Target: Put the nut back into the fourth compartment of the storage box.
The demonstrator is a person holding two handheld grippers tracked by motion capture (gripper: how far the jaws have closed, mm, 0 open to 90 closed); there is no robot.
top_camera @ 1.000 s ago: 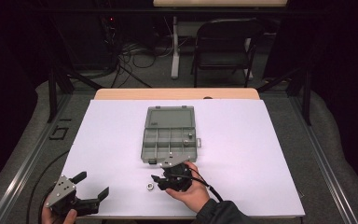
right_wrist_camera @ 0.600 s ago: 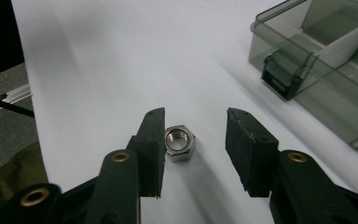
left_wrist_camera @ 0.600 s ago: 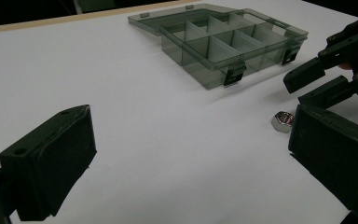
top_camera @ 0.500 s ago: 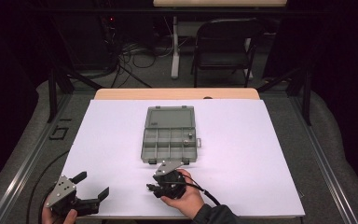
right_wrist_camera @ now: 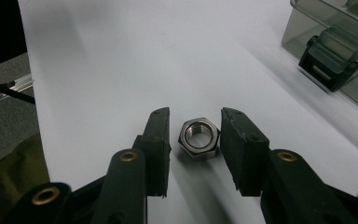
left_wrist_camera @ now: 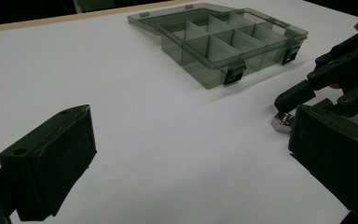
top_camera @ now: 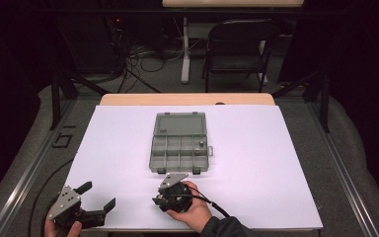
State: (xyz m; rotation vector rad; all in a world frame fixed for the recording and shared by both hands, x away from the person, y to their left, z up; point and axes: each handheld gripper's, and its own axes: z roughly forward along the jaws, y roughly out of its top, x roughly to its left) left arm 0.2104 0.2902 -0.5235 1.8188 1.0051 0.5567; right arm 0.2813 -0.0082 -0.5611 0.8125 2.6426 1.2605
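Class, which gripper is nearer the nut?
Right. The right gripper has its jaws either side of the nut; the left gripper sits apart, near the table's front-left corner.

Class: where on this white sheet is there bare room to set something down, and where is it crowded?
Bare: both sides of the compartment box, and the far strip behind its lid. Crowded: the near edge, where the right gripper straddles a hex nut and the left gripper rests.

Two black tongs, hand-held

Left tongs [top_camera: 97,200] carry a grey three-cornered plate; right tongs [right_wrist_camera: 195,140] show brass rivets, trailing black cable, dark sleeve [top_camera: 222,228].
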